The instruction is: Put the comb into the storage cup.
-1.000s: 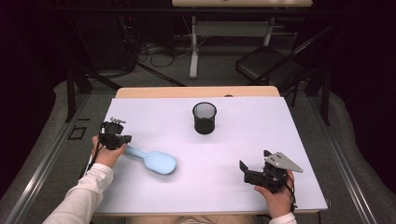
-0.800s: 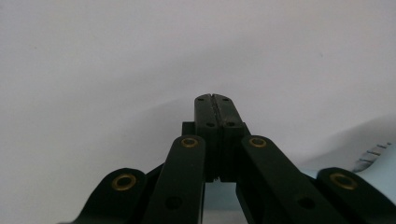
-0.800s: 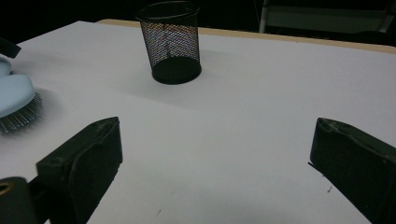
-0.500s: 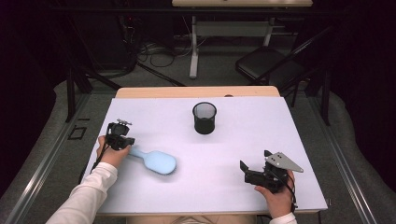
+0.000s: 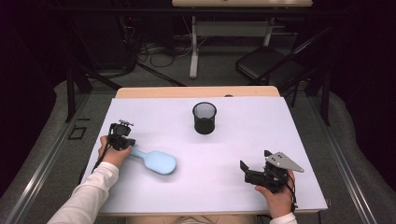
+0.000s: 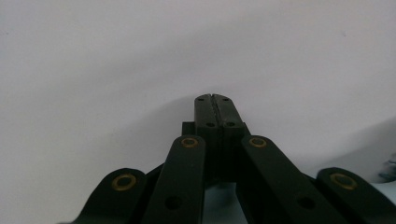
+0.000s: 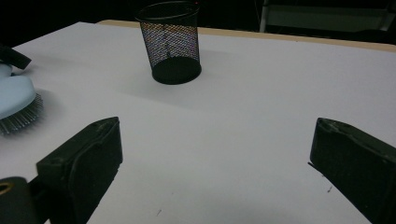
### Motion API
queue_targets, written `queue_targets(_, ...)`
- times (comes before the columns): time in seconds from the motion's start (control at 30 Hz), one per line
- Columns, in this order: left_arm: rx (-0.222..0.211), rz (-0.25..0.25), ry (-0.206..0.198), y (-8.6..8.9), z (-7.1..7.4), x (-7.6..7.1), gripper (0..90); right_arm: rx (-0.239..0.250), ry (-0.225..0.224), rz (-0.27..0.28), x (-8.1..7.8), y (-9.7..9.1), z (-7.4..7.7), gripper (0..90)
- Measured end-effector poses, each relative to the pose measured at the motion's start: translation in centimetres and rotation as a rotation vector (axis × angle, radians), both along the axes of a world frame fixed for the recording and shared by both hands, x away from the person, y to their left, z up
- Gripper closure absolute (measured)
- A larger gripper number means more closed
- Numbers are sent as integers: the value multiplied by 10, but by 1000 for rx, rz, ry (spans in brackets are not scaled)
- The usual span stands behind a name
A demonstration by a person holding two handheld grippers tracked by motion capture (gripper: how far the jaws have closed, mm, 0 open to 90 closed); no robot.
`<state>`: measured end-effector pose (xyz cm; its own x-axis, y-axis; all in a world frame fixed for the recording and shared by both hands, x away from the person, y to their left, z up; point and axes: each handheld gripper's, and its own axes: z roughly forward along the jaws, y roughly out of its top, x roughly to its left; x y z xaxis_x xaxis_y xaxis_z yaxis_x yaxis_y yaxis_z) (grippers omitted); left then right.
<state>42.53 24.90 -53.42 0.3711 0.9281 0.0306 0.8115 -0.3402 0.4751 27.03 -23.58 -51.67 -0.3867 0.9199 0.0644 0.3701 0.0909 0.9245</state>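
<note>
One hairbrush (image 5: 156, 161) beside left tool (image 5: 122, 140)

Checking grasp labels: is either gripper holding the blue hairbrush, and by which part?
Nothing is held. The left gripper has its jaws shut on nothing, near the handle end of the hairbrush; the right gripper stands open and empty.

The worktop (image 5: 243, 140) is pale lilac-white, with a strip of light wood showing along its far edge. Grey carpeted floor (image 5: 42, 158) surrounds it, dim and shadowed toward the back. Beyond the far edge stands another table with a white leg (image 5: 193, 46) on a foot, and loose cables (image 5: 154, 49) lie on the floor beside it. A dark folding chair (image 5: 268, 67) sits to the right. Black metal frame bars (image 5: 70, 93) rise at both sides. The room beyond is dark.
</note>
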Motion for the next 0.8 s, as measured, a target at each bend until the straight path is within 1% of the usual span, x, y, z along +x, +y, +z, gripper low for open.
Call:
queue_targets(0.13, 5, 2, 6, 1, -1, 0, 900, -1, 0, 1, 0, 0, 0, 24)
queue_targets(0.6, 17, -17, 31, 5, 0, -2, 900, 2, 3, 1, -1, 0, 0, 31)
queue_targets(0.63, 20, -21, 34, 6, 1, -2, 900, 3, -5, 0, 0, 0, 0, 34)
queue_targets(0.73, 22, -25, 41, 7, 1, -3, 900, 4, -2, 1, 0, 0, 0, 35)
queue_targets(0.8, 21, -25, 43, 8, 1, -5, 900, 5, -8, -1, 0, 0, 0, 36)
